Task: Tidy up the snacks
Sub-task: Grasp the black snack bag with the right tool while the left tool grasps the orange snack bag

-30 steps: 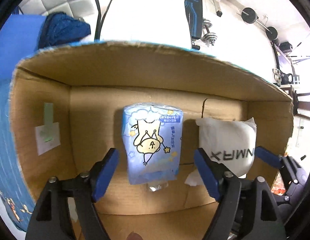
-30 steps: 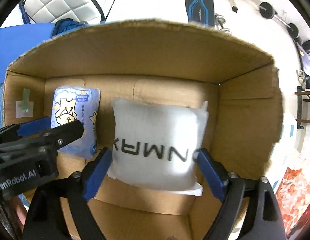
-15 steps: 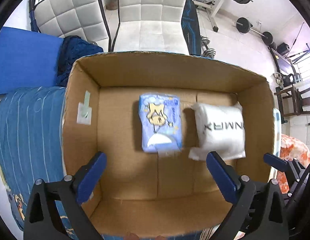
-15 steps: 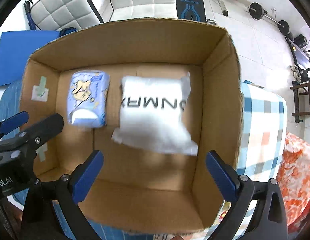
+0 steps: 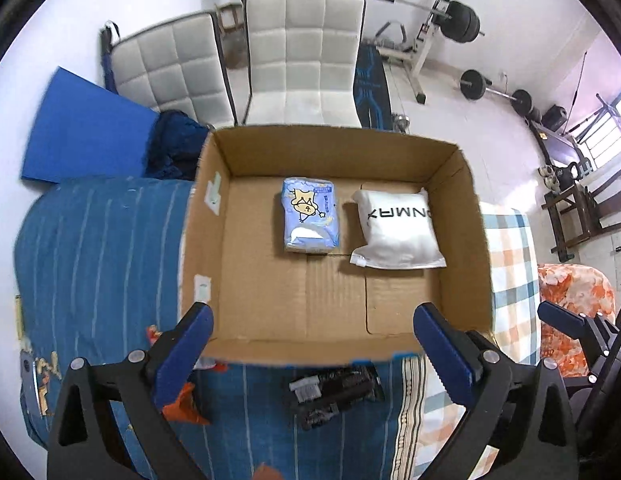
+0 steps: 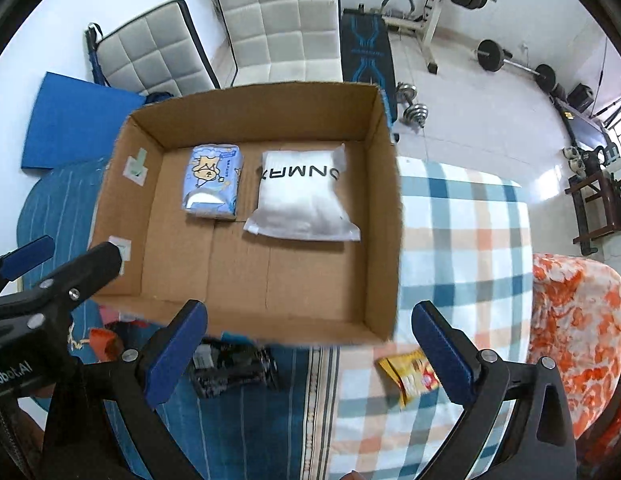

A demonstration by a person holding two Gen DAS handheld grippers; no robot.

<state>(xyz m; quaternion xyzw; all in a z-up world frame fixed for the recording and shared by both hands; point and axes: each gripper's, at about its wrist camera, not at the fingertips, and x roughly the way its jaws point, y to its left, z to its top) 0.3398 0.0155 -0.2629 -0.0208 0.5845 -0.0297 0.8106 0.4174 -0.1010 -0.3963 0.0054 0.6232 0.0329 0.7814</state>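
My left claw (image 5: 314, 344) and right claw (image 6: 310, 340) gape empty; 2 packs, blue (image 5: 309, 213) and white (image 5: 396, 232), lie toward 12 o'clock in the box (image 5: 270, 308).

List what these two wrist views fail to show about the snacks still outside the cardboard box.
- Black packet: left wrist view, blurred; its top tucked under the cardboard box; print unreadable.
- Yellow packet: right wrist view, one end behind a blue finger of the right tool; label unreadable.
- Orange wrappers: left wrist view, mostly behind the left tool; their count is unclear.
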